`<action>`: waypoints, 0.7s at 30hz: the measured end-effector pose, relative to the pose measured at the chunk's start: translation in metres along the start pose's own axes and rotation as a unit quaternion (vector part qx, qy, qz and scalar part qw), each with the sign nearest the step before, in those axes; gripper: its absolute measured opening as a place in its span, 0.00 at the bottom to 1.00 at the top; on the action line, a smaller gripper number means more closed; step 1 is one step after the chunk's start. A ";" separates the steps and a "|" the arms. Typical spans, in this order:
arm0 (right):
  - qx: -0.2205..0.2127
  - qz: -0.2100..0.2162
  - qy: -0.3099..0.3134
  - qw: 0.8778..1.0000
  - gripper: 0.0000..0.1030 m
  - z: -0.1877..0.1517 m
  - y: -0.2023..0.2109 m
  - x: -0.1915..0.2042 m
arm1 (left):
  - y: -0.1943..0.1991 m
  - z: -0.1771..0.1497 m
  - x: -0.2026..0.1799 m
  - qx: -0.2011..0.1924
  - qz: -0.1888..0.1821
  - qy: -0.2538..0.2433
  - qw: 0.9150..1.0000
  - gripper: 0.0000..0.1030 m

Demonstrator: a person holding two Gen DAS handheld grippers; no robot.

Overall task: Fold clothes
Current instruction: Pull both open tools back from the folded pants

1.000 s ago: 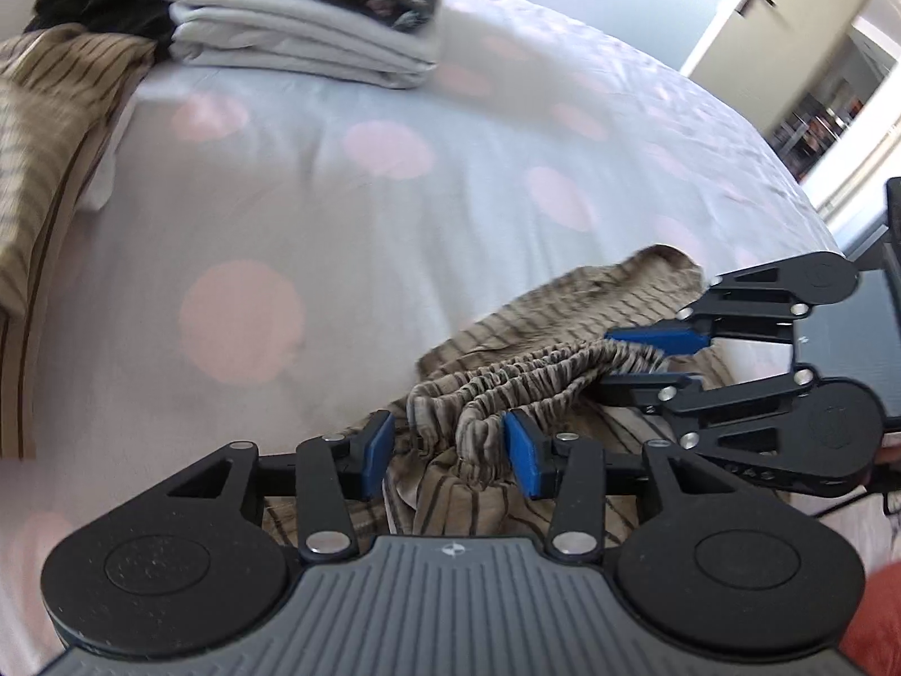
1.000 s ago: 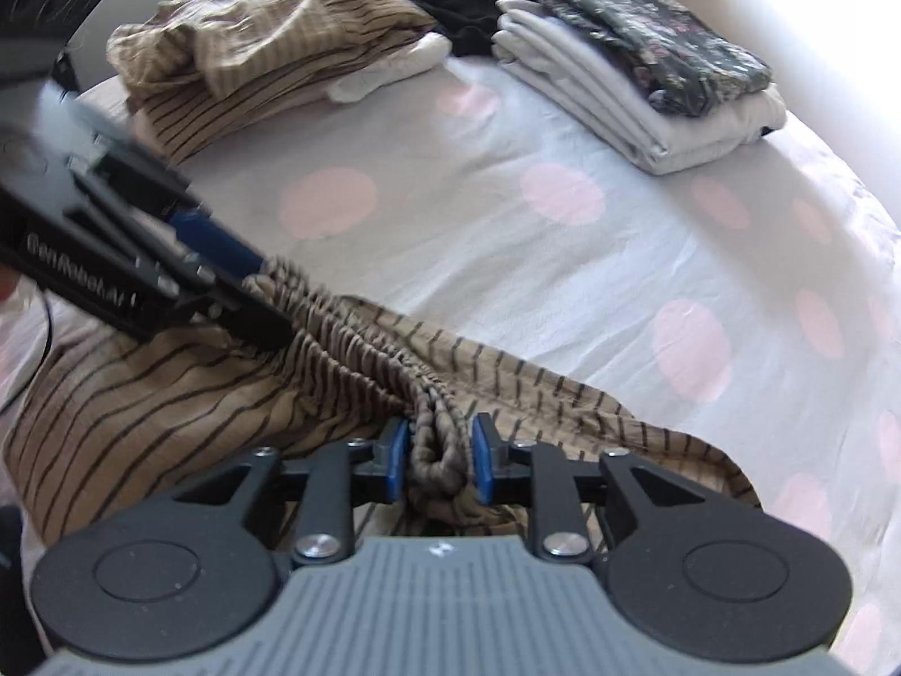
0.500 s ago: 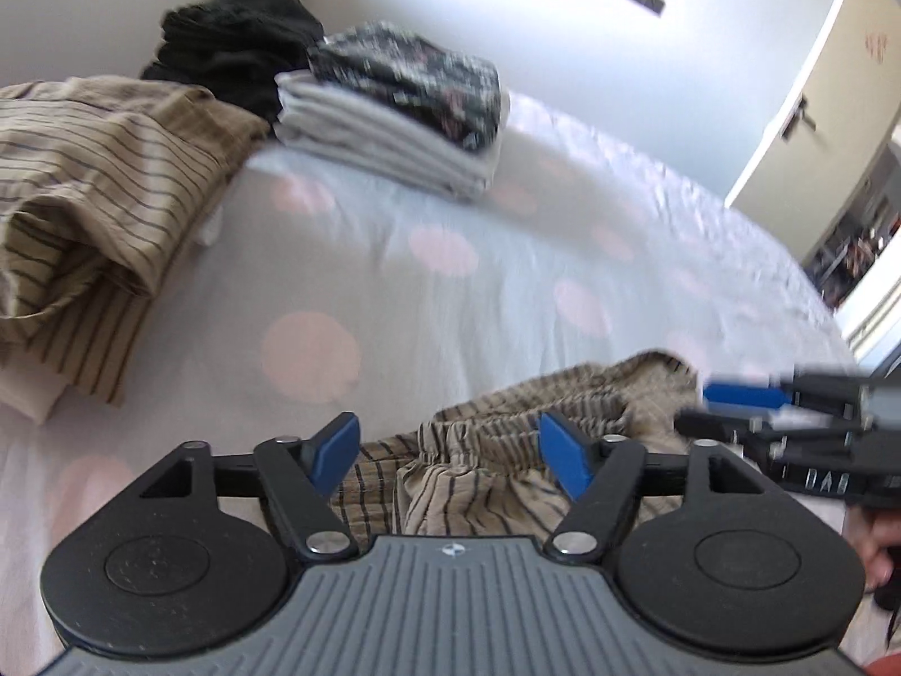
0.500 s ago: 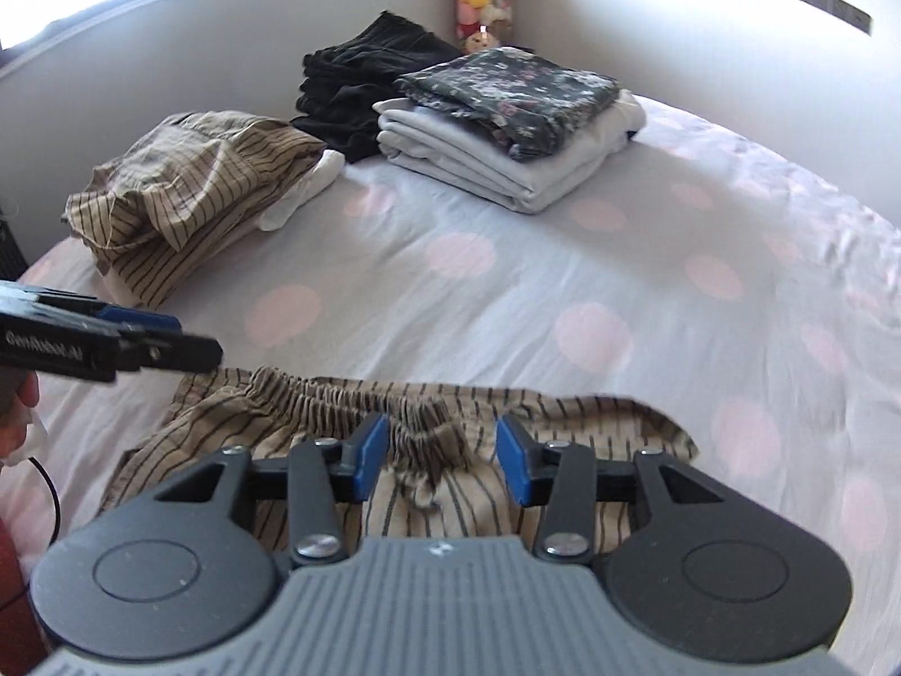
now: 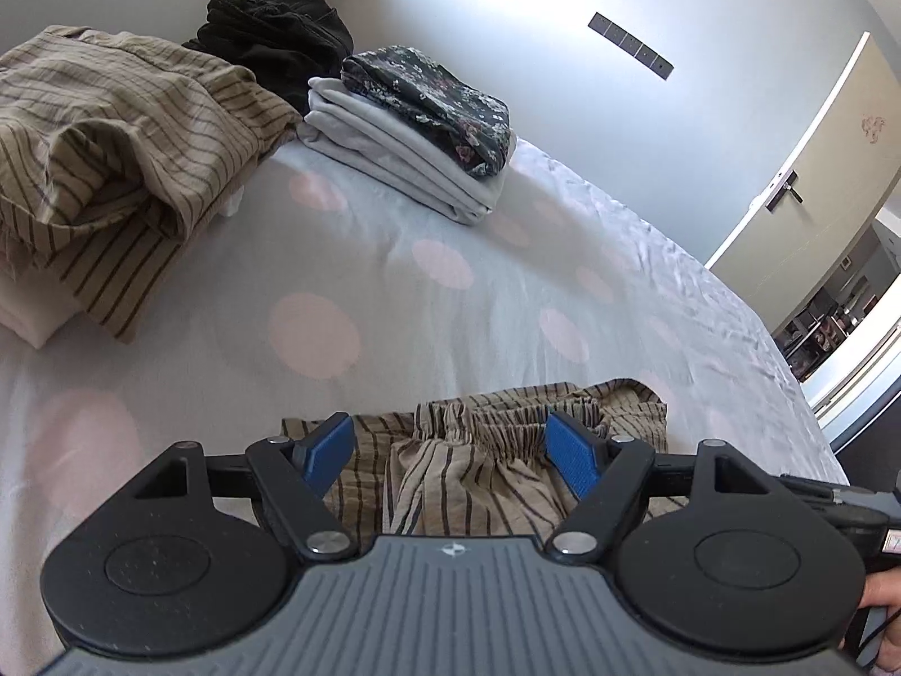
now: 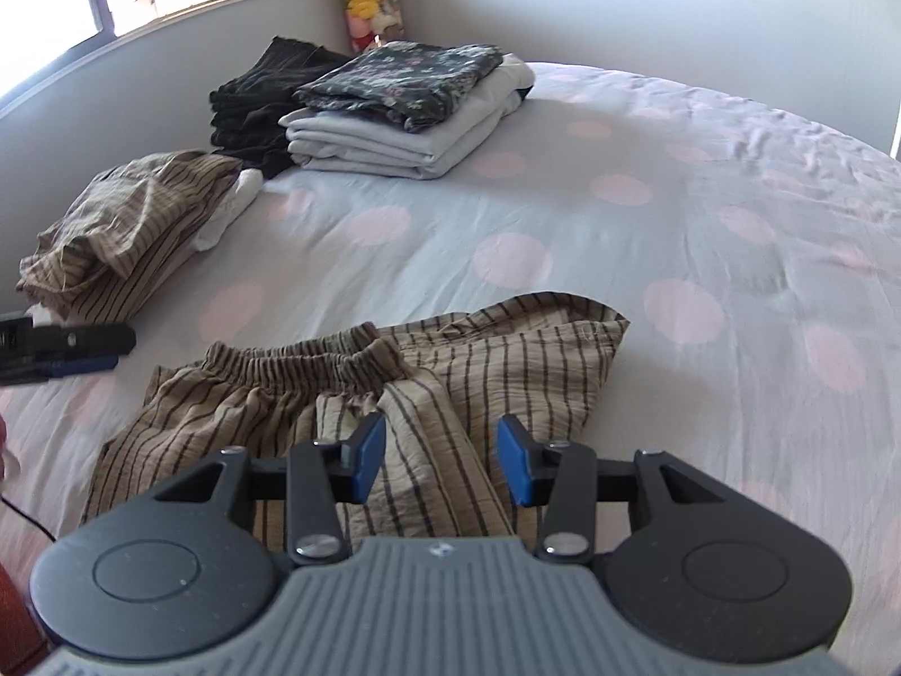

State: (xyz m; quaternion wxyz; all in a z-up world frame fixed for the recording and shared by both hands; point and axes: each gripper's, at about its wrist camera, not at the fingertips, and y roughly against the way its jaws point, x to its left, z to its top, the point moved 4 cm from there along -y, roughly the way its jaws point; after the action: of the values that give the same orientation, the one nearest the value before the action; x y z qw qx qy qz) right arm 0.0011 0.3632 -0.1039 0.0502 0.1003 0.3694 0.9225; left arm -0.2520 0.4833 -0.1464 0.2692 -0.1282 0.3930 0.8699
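Tan striped shorts (image 6: 360,394) with an elastic waistband lie crumpled at the near edge of the bed; they also show in the left wrist view (image 5: 478,462). My left gripper (image 5: 450,450) is open and empty, held above the shorts. My right gripper (image 6: 442,459) is open and empty above the shorts' right part. The left gripper's tip shows at the left edge of the right wrist view (image 6: 67,346).
The bed sheet (image 6: 619,225) is pale blue with pink dots. A loose tan striped garment (image 5: 112,146) lies at far left. A folded stack of grey and floral clothes (image 5: 416,129) and a black pile (image 5: 276,28) sit at the back. A door (image 5: 816,169) stands at right.
Both grippers have let go of the shorts' waistband, opened wide, and lifted back. The shorts now lie flatter on the bed.
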 end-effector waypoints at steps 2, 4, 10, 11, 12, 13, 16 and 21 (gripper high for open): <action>-0.003 -0.001 -0.008 1.000 0.46 -0.001 -0.002 0.000 | 0.001 0.000 0.001 -0.004 -0.002 0.001 1.000 0.86; -0.006 -0.002 -0.013 1.000 0.46 -0.001 -0.004 0.002 | 0.003 0.001 0.001 -0.012 -0.005 0.002 1.000 0.86; -0.021 -0.004 -0.018 1.000 0.47 -0.003 -0.012 0.004 | 0.012 0.003 -0.001 -0.029 -0.010 -0.009 0.999 0.86; -0.022 -0.003 -0.021 1.000 0.47 -0.003 -0.014 0.002 | 0.012 0.002 -0.003 -0.025 -0.014 -0.016 0.999 0.86; -0.022 -0.002 -0.024 0.999 0.47 -0.004 -0.016 0.000 | 0.012 0.001 -0.006 -0.017 -0.019 -0.024 0.999 0.86; -0.021 -0.001 -0.028 0.999 0.47 -0.005 -0.018 -0.002 | 0.012 -0.001 -0.009 -0.009 -0.024 -0.029 0.999 0.86; -0.021 0.001 -0.045 0.999 0.48 -0.008 -0.025 -0.010 | 0.010 -0.006 -0.016 0.004 -0.025 -0.047 0.999 0.86; -0.015 0.019 -0.068 0.997 0.48 -0.006 -0.031 -0.016 | 0.007 -0.011 -0.022 0.019 -0.019 -0.062 0.998 0.86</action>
State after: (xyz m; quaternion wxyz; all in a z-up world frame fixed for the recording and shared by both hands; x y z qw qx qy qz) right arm 0.0155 0.3787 -0.1319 0.0591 0.1691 0.3497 0.9196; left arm -0.2376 0.4631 -0.1401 0.3122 -0.0766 0.3896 0.8631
